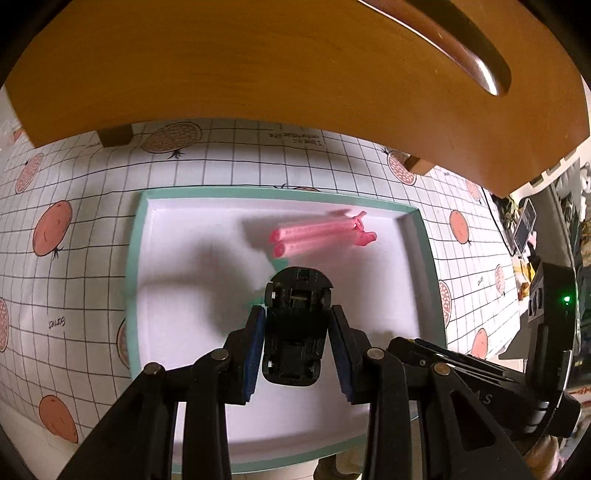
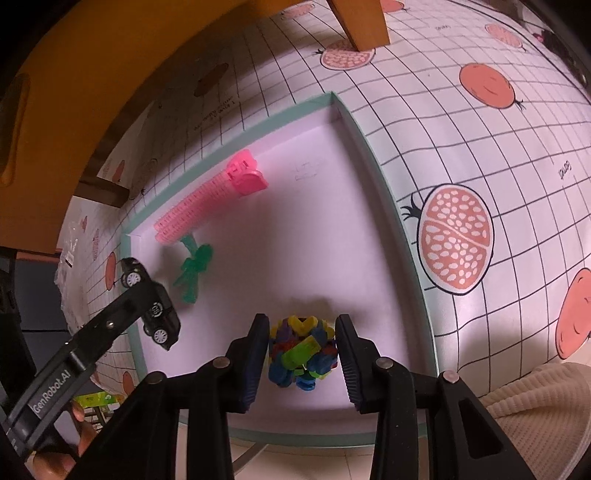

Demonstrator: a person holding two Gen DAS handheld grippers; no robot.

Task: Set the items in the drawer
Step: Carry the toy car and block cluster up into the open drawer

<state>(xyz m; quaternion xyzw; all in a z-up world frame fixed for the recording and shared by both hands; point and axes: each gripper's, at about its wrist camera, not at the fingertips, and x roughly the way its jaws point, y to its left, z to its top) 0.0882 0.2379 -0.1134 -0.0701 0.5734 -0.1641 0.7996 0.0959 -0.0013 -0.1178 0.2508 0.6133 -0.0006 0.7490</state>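
Note:
A black toy car [image 1: 295, 332] is clamped belly-up between the blue pads of my left gripper [image 1: 297, 314]. It hangs over the left side of the teal-rimmed white drawer [image 1: 135, 258]. In the right wrist view the car [image 2: 159, 317] sits above the drawer's left rim. My right gripper [image 2: 301, 332] is shut on a ball of multicoloured plastic pieces [image 2: 301, 350], low over the drawer floor near its front. A pink hair roller [image 2: 207, 195] and a green toy figure [image 2: 194, 269] lie inside the drawer [image 2: 373, 162]. The car hides most of the green figure in the left wrist view.
The drawer rests on a grid-patterned cloth with pomegranate prints [image 2: 458, 240]. A wooden stand [image 1: 258, 66] arches over the far side, its leg [image 2: 364, 26] planted on the cloth. Cream knitted fabric [image 2: 535, 406] lies at the front right. A hand [image 2: 81, 435] grips the left tool.

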